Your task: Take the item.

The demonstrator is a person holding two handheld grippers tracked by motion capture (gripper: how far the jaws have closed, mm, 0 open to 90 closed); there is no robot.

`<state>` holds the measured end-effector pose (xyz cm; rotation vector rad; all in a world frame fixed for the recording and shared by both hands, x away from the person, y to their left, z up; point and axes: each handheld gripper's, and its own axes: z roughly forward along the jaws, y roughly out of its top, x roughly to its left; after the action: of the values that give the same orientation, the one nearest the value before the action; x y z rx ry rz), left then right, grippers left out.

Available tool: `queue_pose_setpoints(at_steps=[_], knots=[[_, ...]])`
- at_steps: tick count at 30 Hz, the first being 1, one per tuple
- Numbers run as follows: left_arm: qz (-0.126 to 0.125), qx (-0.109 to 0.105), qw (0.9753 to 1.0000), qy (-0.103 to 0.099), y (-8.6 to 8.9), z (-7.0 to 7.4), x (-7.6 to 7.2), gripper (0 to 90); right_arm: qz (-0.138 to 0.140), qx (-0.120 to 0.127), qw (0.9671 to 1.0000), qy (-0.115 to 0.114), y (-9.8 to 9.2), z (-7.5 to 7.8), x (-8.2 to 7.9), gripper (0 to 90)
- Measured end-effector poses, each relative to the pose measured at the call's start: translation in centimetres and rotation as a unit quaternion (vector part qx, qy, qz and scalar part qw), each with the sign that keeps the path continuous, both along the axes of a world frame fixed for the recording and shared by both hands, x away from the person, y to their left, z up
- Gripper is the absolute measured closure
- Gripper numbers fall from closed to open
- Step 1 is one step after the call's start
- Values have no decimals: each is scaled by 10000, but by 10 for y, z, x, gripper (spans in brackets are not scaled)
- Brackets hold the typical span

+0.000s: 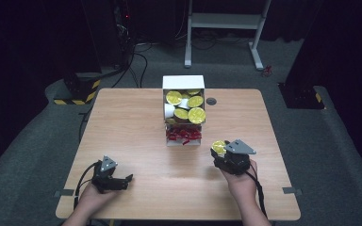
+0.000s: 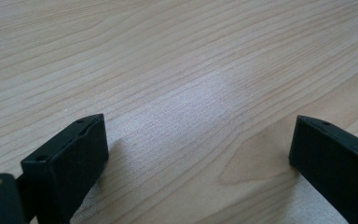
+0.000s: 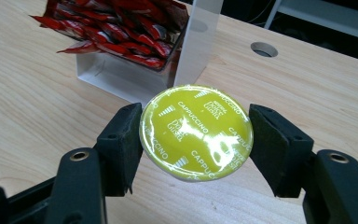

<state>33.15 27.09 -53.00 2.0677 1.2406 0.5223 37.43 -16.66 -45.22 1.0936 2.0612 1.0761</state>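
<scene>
Beside the white box (image 1: 183, 82) of capsules and red sachets (image 3: 116, 28), a yellow-lidded capsule (image 3: 196, 132) is pinched by the right tool (image 3: 196, 140); the left tool (image 2: 198, 149) is spread.

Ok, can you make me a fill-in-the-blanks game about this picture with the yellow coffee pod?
1. The right claw is shut on a pod whose lid is the colour ____.
2. The word printed on that lid is ____.
3. The left claw is open, with only bare ____ between its jaws.
4. The packets in the box near the pod are ____.

Missing words: yellow; cappuccino; table; red
</scene>
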Motion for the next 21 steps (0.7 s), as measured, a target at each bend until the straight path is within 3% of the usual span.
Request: queue_pose_setpoints(at_steps=[21], knots=[[-6, -12, 10000, -7, 0, 0, 0, 49, -496, -66, 9982, 333, -7, -20, 49, 381]])
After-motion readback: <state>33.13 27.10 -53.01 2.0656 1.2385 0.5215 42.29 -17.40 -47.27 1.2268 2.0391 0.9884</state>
